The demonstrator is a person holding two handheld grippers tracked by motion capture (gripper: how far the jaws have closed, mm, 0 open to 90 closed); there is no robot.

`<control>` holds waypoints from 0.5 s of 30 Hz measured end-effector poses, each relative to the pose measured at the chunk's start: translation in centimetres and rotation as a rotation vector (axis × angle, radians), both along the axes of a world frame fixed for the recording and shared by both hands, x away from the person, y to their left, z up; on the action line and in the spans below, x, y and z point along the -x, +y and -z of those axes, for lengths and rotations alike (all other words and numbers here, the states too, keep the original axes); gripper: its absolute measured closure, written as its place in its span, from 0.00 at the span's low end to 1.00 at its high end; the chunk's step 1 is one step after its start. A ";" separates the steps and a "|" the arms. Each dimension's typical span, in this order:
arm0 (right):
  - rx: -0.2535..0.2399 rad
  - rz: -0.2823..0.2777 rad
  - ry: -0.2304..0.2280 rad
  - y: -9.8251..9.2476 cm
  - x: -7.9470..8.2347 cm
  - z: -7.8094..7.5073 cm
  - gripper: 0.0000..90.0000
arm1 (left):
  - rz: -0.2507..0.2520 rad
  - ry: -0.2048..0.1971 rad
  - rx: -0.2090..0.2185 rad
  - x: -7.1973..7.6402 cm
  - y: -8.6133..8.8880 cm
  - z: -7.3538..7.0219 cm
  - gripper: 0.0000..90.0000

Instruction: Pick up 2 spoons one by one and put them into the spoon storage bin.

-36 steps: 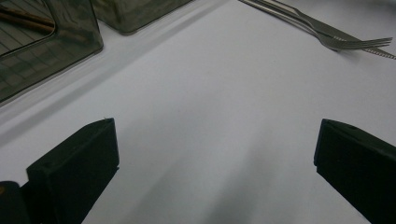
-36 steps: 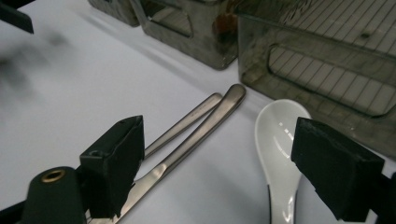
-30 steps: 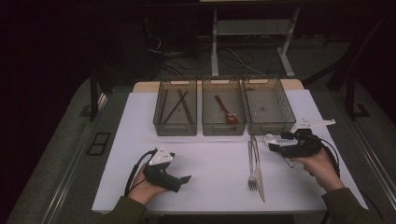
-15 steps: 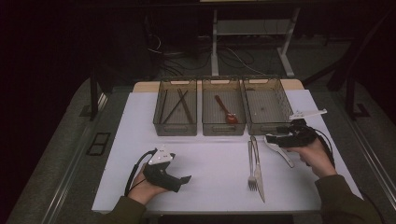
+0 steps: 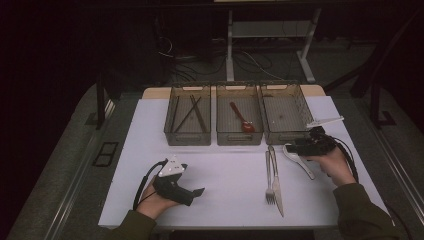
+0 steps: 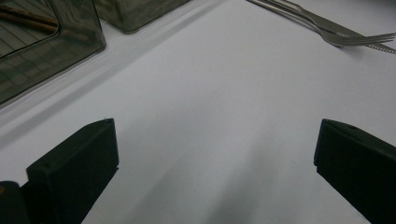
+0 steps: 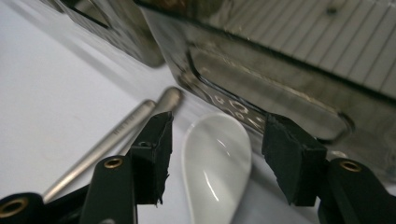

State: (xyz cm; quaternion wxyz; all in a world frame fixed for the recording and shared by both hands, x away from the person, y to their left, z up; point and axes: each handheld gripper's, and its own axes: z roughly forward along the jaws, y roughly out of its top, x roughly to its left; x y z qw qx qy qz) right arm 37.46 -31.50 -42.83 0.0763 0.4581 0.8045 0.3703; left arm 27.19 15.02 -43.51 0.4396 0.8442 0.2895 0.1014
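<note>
Right gripper [image 7: 212,154] straddling the white spoon [image 7: 217,163] at lower centre of its view, jaws just closing, pads not touching, left gripper [image 5: 192,192] resting lower left, jaws gaping wide

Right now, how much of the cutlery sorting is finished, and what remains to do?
Done: dark sticks lie in the left bin, a red spoon in the middle bin. In hand: the right gripper has just been closing around the white spoon, pads not yet touching. Left: the fork and knife on the table; the right bin looks empty.
</note>
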 end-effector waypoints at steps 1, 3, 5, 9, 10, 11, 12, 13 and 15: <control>0.004 0.000 0.007 -0.1 0.0 0.2 0.47 | 0.001 -0.001 0.002 0.0 0.0 0.0 0.00; 0.012 0.003 0.016 -0.2 -0.1 0.7 0.47 | 0.002 -0.003 0.004 0.0 0.0 0.0 0.00; 0.011 0.009 0.026 -0.4 -0.2 0.9 0.48 | 0.004 -0.005 0.004 0.0 0.0 0.0 0.00; 0.017 0.005 0.033 -0.4 -0.2 1.2 0.49 | 0.004 -0.004 0.002 0.1 -0.1 0.1 0.00; 0.021 -0.001 0.035 -0.4 -0.2 1.3 0.49 | 0.004 -0.005 0.002 0.1 -0.1 0.1 0.00; 0.027 -0.004 0.036 -0.4 -0.2 1.3 0.50 | 0.005 -0.006 -0.001 0.0 0.0 0.1 0.00; 0.029 -0.006 0.036 -0.3 -0.2 1.4 0.50 | 0.004 -0.005 0.000 0.1 -0.1 0.1 0.00; 0.029 -0.009 0.037 -0.3 -0.2 1.4 0.51 | 0.004 -0.006 -0.001 0.1 -0.1 0.1 0.00; 0.034 -0.012 0.036 -0.3 -0.2 1.4 0.52 | 0.005 -0.005 -0.003 0.1 -0.1 0.1 0.00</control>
